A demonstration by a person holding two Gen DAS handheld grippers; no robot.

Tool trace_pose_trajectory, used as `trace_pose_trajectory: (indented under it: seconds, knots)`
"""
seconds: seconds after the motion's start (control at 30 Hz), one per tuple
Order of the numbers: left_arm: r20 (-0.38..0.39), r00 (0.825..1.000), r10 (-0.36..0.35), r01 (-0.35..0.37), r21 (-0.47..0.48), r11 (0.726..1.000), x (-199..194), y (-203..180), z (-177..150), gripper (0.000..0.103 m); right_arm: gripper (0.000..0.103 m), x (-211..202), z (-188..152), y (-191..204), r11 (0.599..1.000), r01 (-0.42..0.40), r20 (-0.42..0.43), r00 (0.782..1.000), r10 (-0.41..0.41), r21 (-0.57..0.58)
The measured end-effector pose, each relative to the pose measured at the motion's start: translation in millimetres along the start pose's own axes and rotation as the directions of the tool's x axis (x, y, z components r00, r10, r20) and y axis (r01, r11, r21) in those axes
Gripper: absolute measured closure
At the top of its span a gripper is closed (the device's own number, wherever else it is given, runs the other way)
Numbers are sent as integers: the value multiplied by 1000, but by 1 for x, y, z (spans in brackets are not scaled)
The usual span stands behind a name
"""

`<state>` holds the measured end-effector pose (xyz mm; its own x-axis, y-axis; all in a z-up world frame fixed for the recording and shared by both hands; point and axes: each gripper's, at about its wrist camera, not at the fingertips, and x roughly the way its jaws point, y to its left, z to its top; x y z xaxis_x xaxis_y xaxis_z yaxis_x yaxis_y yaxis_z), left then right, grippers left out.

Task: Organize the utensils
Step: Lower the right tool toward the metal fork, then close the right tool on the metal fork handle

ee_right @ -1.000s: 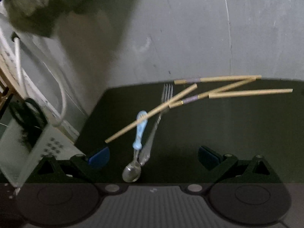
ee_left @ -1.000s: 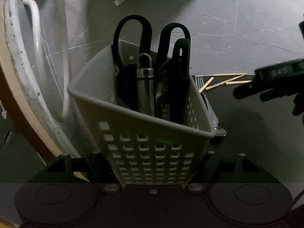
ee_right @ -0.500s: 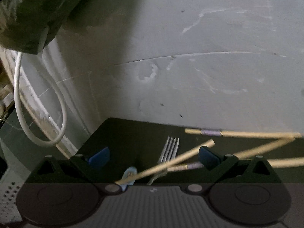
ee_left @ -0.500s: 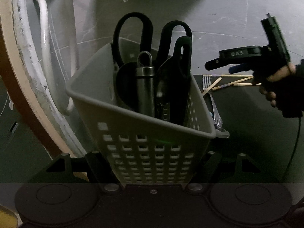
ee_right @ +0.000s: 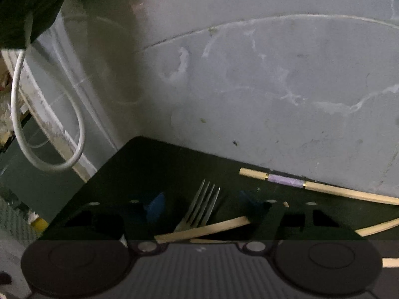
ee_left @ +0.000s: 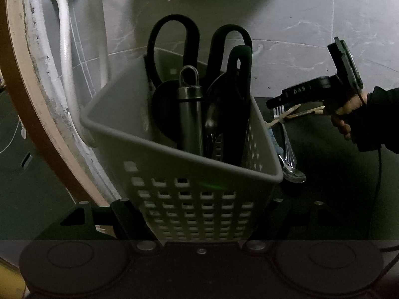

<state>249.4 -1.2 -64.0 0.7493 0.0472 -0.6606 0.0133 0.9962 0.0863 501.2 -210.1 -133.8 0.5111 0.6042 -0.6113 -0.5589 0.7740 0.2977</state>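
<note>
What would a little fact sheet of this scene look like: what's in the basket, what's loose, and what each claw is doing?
basket: held in left claw
in basket: scissors, dark utensils
loose on mat: fork, spoon, chopsticks
right claw: closing around fork and a chopstick, pads not yet pressing
hand: holds right claw over the loose cutlery
</note>
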Motion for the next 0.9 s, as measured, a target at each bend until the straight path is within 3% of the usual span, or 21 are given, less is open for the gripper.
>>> trace_pose_trajectory:
  seconds: [0.17, 0.3, 0.43, 0.53, 0.9]
  knots:
    - [-1, 1000, 0, 0, 3, 1000, -1, 0, -1, 25, 38, 4, -3, 6, 998, 0, 8, 1000, 0, -58]
    - [-2, 1000, -1, 1, 11, 1000, 0, 0, -1, 25, 65, 3, -5, 7, 995, 28, 21, 999, -26, -94]
    - [-1, 1000, -5, 5, 15, 1000, 1, 0, 0, 25, 75, 1, -8, 7, 995, 53, 35, 998, -51, -88]
    - [-1, 1000, -10, 10, 18, 1000, 2, 1, 0, 25, 96, 0, -11, 10, 995, 61, 56, 997, -57, -77]
    - [1, 999, -35, 34, 40, 999, 4, 4, 0, 26, 101, -34, -10, 19, 993, 113, 177, 977, -117, 32]
